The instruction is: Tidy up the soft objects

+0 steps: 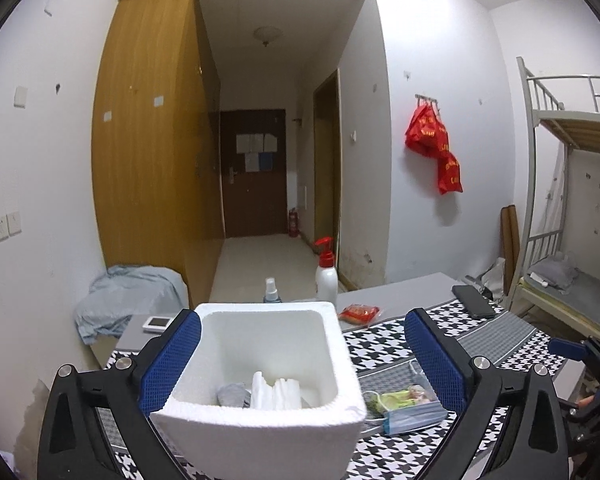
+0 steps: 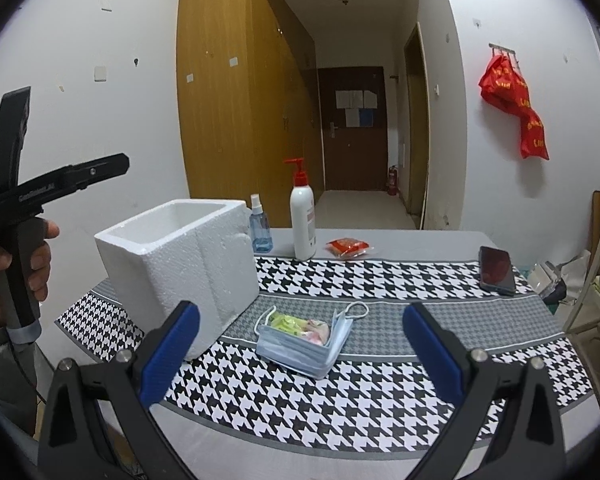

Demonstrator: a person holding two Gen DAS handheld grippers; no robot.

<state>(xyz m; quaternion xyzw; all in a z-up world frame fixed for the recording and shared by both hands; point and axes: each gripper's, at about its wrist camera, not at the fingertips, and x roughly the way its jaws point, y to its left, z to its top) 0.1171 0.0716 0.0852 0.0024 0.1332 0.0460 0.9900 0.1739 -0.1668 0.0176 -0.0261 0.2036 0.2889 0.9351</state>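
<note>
A white foam box stands on the table's left part. Inside it lie a grey sock and folded white cloths. My left gripper is open, its blue pads wide apart either side of the box and above it, holding nothing. A stack of blue face masks with a green-and-pink packet on top lies right of the box. My right gripper is open, hovering near the masks, fingers apart and empty. A hand holds the left gripper's handle at the left edge.
A houndstooth cloth covers the table. At the back stand a blue spray bottle and a white pump bottle, with a red snack packet and a black phone to the right. A bunk bed stands far right.
</note>
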